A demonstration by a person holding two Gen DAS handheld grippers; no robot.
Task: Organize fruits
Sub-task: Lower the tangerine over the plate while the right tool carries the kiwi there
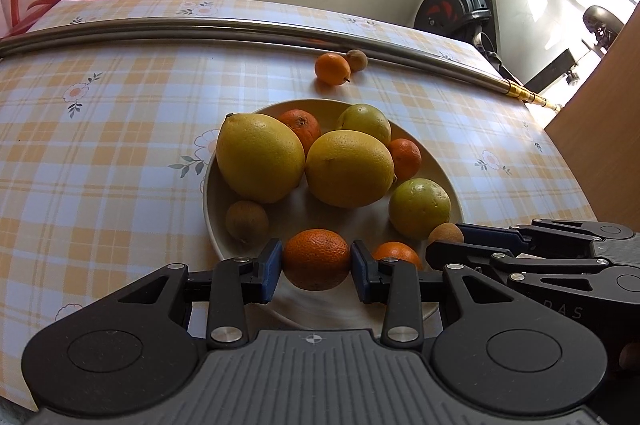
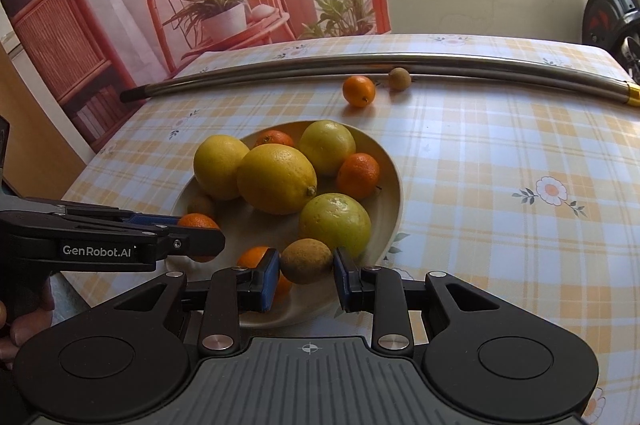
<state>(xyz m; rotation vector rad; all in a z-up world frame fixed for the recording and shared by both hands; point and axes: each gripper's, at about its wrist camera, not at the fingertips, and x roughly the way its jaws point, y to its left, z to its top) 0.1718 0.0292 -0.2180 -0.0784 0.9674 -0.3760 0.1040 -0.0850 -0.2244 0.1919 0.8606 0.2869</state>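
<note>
Tangerine (image 1: 317, 259) gripped in left claw (image 1: 317, 267), brown fruit (image 2: 306, 261) gripped in right claw (image 2: 306, 275)

The right gripper (image 2: 306, 271) is covering most of a tangerine (image 2: 256, 255); the left gripper (image 2: 192, 239) is masking another tangerine (image 2: 197, 221). The metal rod (image 1: 240, 31) is running past the frame's left edge.

Checked tablecloth table (image 2: 500, 165), plate (image 2: 394, 185), metal pole (image 2: 440, 63), loose orange (image 2: 359, 90), brown fruit (image 2: 399, 78)

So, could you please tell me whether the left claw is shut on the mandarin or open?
Shut on it: the left claw has both blue pads against the sides of the mandarin, at the near edge of the plate.
</note>
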